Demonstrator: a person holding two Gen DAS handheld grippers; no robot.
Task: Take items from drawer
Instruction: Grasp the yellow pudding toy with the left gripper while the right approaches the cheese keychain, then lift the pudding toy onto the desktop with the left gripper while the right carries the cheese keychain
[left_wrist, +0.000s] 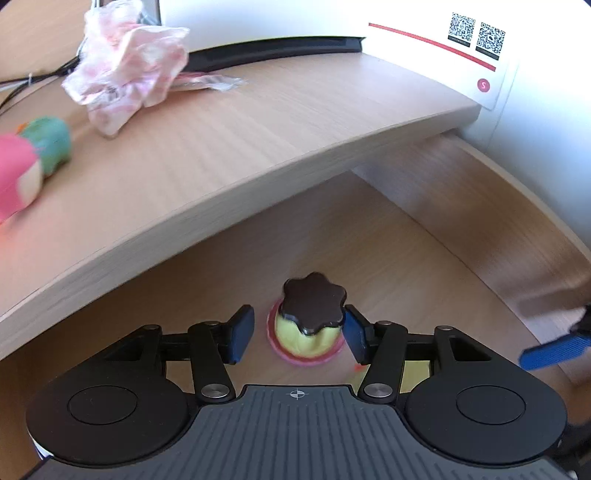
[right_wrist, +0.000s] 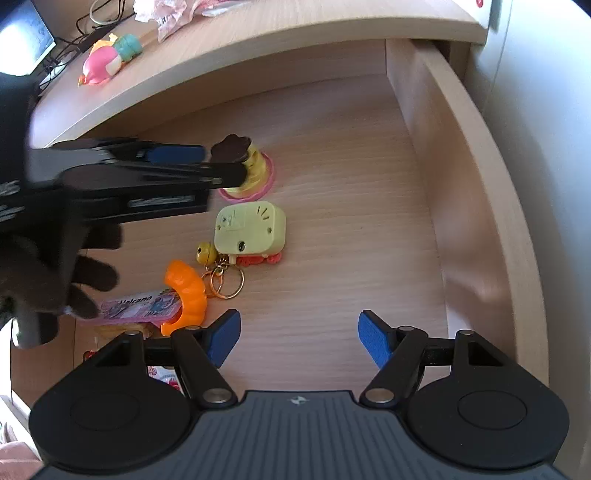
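Drawer (right_wrist: 461, 155): pudding toy (left_wrist: 308, 323) between parted left gripper (left_wrist: 298, 334) fingers (right pad touching).

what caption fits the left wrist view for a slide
Left gripper open around a pudding toy standing in the open drawer.

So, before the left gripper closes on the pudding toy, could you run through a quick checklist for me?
1. Pudding toy between the left gripper fingers: ok.
2. Left jaws open: ok.
3. Both pads touching the toy: cannot tell; right pad looks close, left apart.
4. Yellow keychain toy clear of the grasp: ok.
5. Right gripper open, out of the way: ok.
6. Free desktop space for placing: ok.
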